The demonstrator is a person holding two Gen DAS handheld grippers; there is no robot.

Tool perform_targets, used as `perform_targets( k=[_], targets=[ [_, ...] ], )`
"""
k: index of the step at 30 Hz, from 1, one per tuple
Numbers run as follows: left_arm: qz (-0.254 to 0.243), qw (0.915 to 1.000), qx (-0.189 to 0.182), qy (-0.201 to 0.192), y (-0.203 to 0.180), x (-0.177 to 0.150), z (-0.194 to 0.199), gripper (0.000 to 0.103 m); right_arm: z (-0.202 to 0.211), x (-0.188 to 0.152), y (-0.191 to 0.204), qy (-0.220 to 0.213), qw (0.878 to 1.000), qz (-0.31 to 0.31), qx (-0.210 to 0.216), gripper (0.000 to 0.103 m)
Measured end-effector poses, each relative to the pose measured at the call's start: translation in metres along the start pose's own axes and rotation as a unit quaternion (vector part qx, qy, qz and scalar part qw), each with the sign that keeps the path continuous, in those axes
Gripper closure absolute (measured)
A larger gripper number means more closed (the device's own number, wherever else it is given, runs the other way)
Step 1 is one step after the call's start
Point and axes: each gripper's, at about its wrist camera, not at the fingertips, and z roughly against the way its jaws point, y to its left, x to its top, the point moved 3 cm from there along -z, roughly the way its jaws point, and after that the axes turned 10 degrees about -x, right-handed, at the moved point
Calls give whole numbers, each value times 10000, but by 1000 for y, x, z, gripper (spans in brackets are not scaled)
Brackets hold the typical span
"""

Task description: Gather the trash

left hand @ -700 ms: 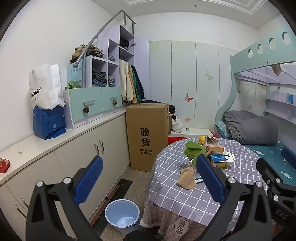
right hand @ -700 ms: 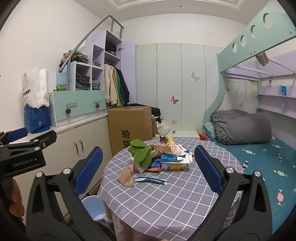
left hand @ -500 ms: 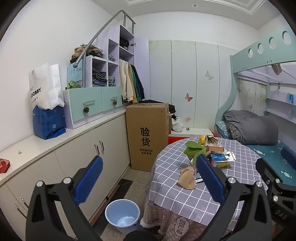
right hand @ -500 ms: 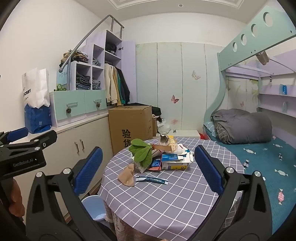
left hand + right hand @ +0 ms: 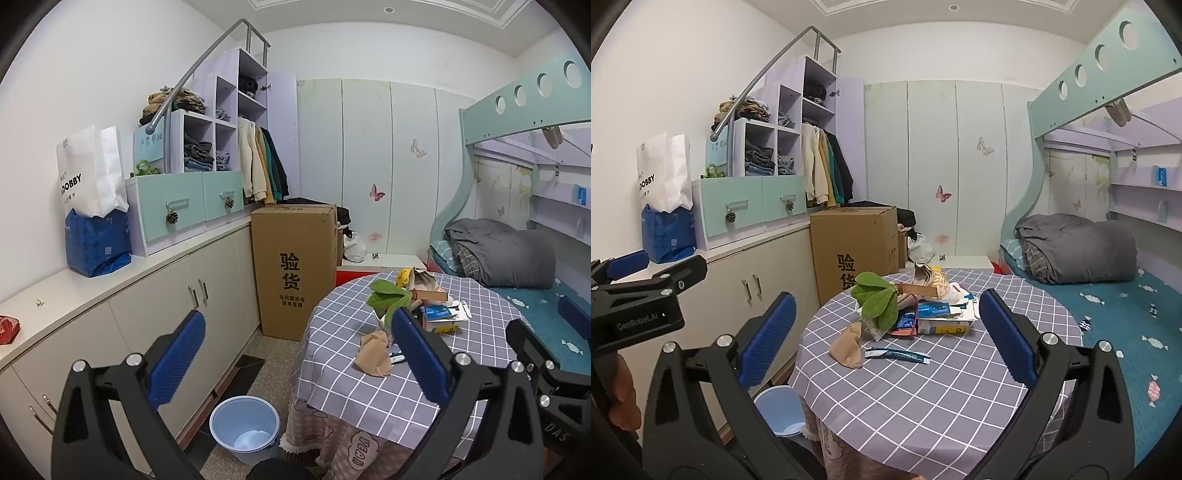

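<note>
Right wrist view: both hand-held grippers (image 5: 882, 336) spread, empty; approach the blue wrapper (image 5: 897, 355) low, pinch it flat against the tabletop (image 5: 923, 398)

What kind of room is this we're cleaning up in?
Most likely a child's bedroom: a bunk bed with a rolled grey duvet, butterfly stickers on the wardrobe doors, and clothes hanging in open shelving.

Both the left gripper (image 5: 295, 360) and the right gripper (image 5: 884, 341) have black angular frames, ribbed blue pads on the fingers (image 5: 177, 360), and round silver screws at the joints. White "GenRobot.AI" lettering marks the left one's body at nine o'clock in the right wrist view.
</note>
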Motion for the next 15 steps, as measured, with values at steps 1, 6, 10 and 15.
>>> perform_targets(
  k=[1, 6, 10, 15],
  targets=[
    [0, 10000, -1, 1, 0, 0, 0, 4, 0, 0, 0, 1, 10000, 3, -2, 6],
    [4, 10000, -7, 7, 1, -2, 2, 4, -1, 0, 0, 15, 10000, 2, 1, 6],
    [4, 10000, 10, 20, 0, -3, -1, 4, -1, -2, 1, 33, 10000, 0, 10, 6],
    [7, 10000, 15, 29, 0, -4, -3, 4, -1, -5, 1, 50, 10000, -8, 23, 6]
  ],
)
